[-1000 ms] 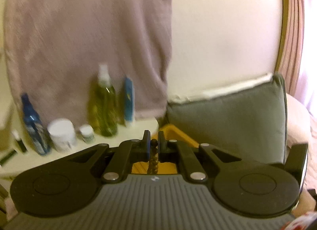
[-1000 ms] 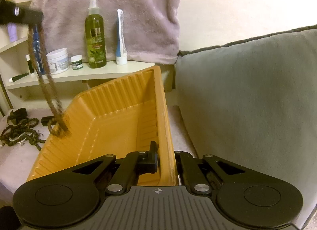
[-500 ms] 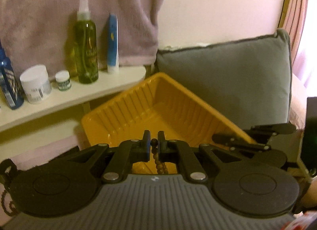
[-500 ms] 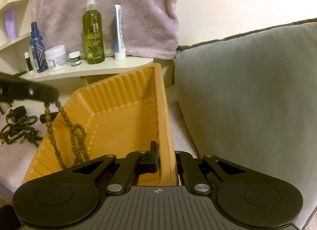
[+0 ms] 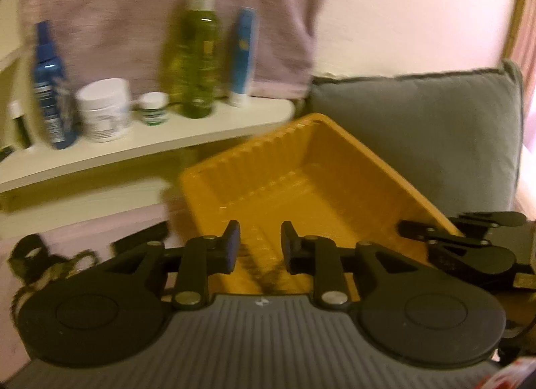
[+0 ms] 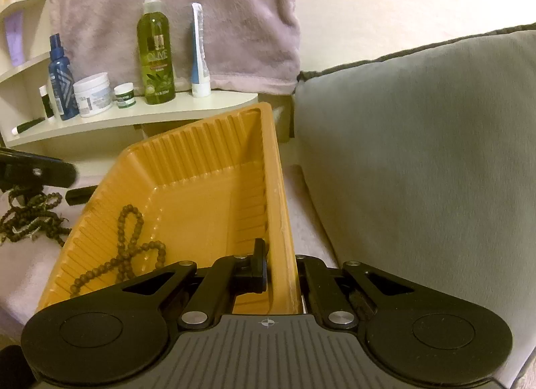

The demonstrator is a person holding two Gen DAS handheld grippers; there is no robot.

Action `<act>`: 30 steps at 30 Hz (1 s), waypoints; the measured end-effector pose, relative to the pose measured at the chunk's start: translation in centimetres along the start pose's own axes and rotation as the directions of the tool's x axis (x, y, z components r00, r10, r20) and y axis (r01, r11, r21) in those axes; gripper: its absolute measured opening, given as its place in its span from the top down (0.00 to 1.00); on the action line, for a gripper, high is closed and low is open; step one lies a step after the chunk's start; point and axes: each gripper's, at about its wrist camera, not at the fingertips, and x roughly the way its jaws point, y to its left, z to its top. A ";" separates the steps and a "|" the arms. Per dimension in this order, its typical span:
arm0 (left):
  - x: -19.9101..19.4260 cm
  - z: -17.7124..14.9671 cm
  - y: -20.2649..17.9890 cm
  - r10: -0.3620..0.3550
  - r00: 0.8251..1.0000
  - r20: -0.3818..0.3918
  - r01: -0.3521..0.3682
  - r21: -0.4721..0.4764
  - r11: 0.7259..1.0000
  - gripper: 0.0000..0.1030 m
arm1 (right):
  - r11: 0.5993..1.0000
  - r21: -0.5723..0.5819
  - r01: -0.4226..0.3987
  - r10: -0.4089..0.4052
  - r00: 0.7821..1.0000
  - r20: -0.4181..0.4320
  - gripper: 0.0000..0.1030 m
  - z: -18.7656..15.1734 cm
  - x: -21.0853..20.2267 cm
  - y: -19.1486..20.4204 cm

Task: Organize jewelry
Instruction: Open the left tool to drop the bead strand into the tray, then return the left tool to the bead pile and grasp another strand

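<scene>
A yellow ribbed tray [image 6: 201,147] sits tilted on the pinkish cover. My right gripper [image 6: 279,263] is shut on the tray's right wall. A brown bead necklace [image 6: 129,251] lies loose on the tray floor at its left side. My left gripper [image 5: 260,246] hovers over the tray [image 5: 254,168], its jaws opening and nothing pressed between the pads. The necklace shows as a dark blur [image 5: 269,280] just below them. One of the left gripper's fingers [image 6: 37,173] shows at the left edge of the right wrist view. More bead necklaces [image 6: 30,218] lie in a heap left of the tray.
A grey cushion [image 6: 418,154] stands right of and behind the tray. A white shelf [image 6: 140,114] behind it carries a green spray bottle [image 6: 155,54], a blue bottle [image 6: 60,77], jars and a tube. A mauve towel [image 6: 201,3] hangs on the wall.
My left gripper came down over the tray and its jaws parted. The bead necklace left them and now lies in the tray. The right gripper has kept its hold.
</scene>
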 end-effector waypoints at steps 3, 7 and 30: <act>-1.0 -0.8 1.6 0.077 0.997 0.018 -0.076 -0.015 0.997 0.71 | 1.000 0.010 -0.002 0.002 1.000 -0.010 0.97 0.0 0.1 -0.2; -2.0 -2.2 4.0 0.178 0.984 0.022 -0.177 -0.056 0.983 0.63 | 1.000 0.021 -0.003 0.004 1.000 -0.017 0.97 -0.1 0.2 -0.3; -3.8 -10.5 12.5 0.444 0.895 -0.046 -0.446 -0.151 0.882 0.43 | 1.000 0.006 0.004 -0.004 1.000 -0.028 0.97 -0.2 0.0 -0.3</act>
